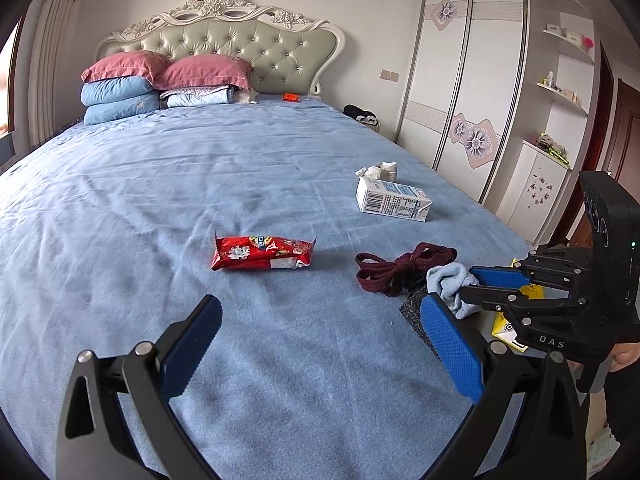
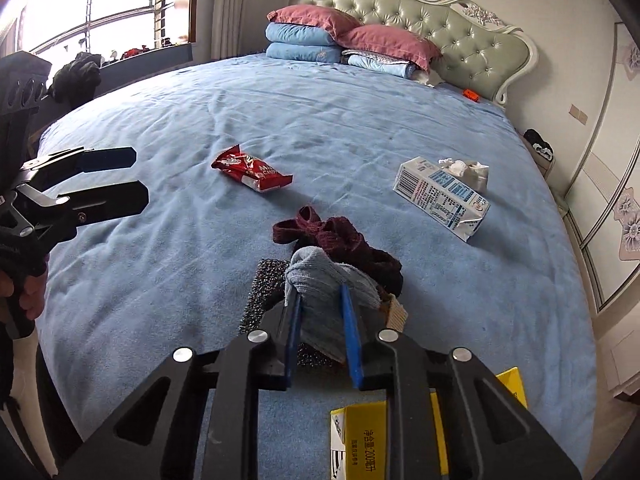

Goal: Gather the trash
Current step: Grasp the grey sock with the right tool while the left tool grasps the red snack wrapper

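Note:
A red snack wrapper point(image 1: 262, 253) lies mid-bed, ahead of my open, empty left gripper point(image 1: 320, 320); it also shows in the right wrist view point(image 2: 251, 169). A white and blue milk carton point(image 1: 392, 199) lies on its side farther right point(image 2: 442, 197), with crumpled white paper point(image 1: 378, 170) behind it. My right gripper point(image 2: 320, 300) is shut on a light blue sock point(image 2: 320, 276), seen from the left wrist too point(image 1: 452, 280). A dark red cord bundle point(image 2: 340, 236) and a black sponge point(image 2: 266, 284) lie right beside it. A yellow box point(image 2: 360, 436) lies under the right gripper.
The blue bed sheet point(image 1: 160, 200) fills the view. Pillows and folded quilts point(image 1: 152, 84) sit by the headboard, with a small orange object point(image 1: 291, 97) there. A wardrobe point(image 1: 460, 100) stands to the right, a window point(image 2: 100, 0) to the left.

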{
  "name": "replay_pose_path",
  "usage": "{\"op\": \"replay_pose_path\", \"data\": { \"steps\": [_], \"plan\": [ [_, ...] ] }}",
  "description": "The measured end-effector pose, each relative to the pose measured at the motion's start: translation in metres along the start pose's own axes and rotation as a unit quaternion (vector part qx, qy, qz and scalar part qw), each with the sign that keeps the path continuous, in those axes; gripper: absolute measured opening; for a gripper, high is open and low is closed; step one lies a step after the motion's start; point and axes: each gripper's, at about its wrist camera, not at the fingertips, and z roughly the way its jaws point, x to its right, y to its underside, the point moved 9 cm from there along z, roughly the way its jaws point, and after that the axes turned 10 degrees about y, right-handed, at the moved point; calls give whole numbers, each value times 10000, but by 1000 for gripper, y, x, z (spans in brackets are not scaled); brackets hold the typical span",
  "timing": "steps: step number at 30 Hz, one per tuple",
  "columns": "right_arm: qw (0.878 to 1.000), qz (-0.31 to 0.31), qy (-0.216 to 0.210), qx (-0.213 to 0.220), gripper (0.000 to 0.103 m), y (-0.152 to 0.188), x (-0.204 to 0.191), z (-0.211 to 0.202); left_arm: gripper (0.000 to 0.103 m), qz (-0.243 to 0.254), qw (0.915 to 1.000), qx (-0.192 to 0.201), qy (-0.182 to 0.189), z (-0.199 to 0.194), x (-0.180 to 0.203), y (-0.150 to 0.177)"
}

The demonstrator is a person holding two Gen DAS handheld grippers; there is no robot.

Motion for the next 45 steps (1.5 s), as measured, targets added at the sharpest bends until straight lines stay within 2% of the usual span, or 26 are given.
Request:
{"op": "replay_pose_path", "data": {
  "steps": [1, 7, 11, 16, 21, 25, 30, 34, 37, 38, 39, 40, 41, 42, 43, 44, 45],
  "plan": [
    [10000, 17, -2, 5, 8, 0, 1, 0, 99, -18, 10000, -22, -9, 2, -1, 1],
    [9988, 210, -105, 425, 7, -12, 9, -27, 99, -77, 9999, -101, -101, 12, -12, 0],
    [9947, 500, -585, 685, 7, -30, 11, -50, 99, 69, 9995, -212, -210, 21, -21, -4],
    [9884, 728, -1210, 560, 7, -45, -2, -50, 99, 223, 9989, -361, -216, 36, -36, -14],
    [9881, 667, -1326, 395, 7, -56, -20, -36, 99, 696, 9954, -654, -93, 57, -50, -23],
    [9878, 643, -1408, 148, 7, -64, -30, -18, 99, 1019, 9899, -982, 99, 79, -59, -24],
    [9895, 405, -1368, -246, 7, -76, -33, 10, 99, 1591, 9781, -1300, 340, 101, -63, -23],
    [9888, 196, -1411, -433, 7, -85, -31, 20, 99, 1982, 9665, -1525, 583, 115, -64, -26],
    [9874, 130, -1476, -564, 7, -89, -31, 27, 98, 2234, 9535, -1854, 814, 132, -65, -22],
    [9869, 127, -1489, -604, 7, -90, -31, 30, 93, 2297, 9484, -1993, 893, 138, -65, -18],
    [9872, 143, -1463, -622, 7, -90, -29, 32, 82, 2327, 9438, -2138, 970, 143, -65, -13],
    [9873, 164, -1441, -646, 7, -91, -26, 34, 80, 2278, 9412, -2247, 1082, 147, -65, -10],
    [9871, 186, -1439, -682, 7, -91, -25, 36, 77, 2221, 9426, -2218, 1139, 147, -65, -10],
    [9866, 218, -1456, -704, 7, -91, -24, 38, 65, 2181, 9434, -2180, 1222, 146, -64, -11],
    [9862, 231, -1468, -726, 7, -91, -23, 39, 60, 2170, 9441, -2149, 1242, 145, -64, -13],
    [9860, 229, -1470, -747, 7, -91, -23, 40, 48, 2146, 9460, -2105, 1210, 144, -65, -14],
    [9861, 227, -1467, -752, 7, -90, -23, 41, 43, 2108, 9471, -2097, 1206, 142, -66, -14]
  ]
}}
